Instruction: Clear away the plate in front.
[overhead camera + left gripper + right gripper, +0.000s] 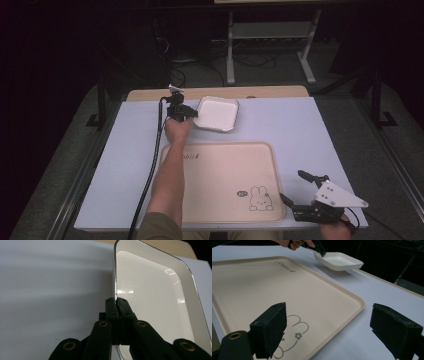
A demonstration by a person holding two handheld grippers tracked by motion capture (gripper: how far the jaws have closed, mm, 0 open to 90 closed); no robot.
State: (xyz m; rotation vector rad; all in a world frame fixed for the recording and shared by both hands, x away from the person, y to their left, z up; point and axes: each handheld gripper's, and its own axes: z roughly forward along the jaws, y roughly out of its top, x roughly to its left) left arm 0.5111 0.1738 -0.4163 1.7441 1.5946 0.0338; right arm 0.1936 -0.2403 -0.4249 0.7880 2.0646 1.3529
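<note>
A white square dish (217, 114) sits on the pale table beyond the tray. My left gripper (191, 114) is at the dish's left rim; in the left gripper view my left gripper (117, 301) has its jaws shut on that thin rim, and the dish (150, 297) stretches away to the right. A beige tray (220, 175) with a rabbit drawing lies at the near middle. My right gripper (291, 185) stands open by the tray's near right corner, with nothing between its jaws. From the right gripper (328, 327) the tray (262, 285), dish (339, 261) and left gripper (319, 248) appear farther off.
The table (300, 130) has a wooden strip along its far edge. A black cable (150, 170) trails from the left gripper down the left side of the forearm. Beyond the table are a dark floor and a metal stand (270, 35).
</note>
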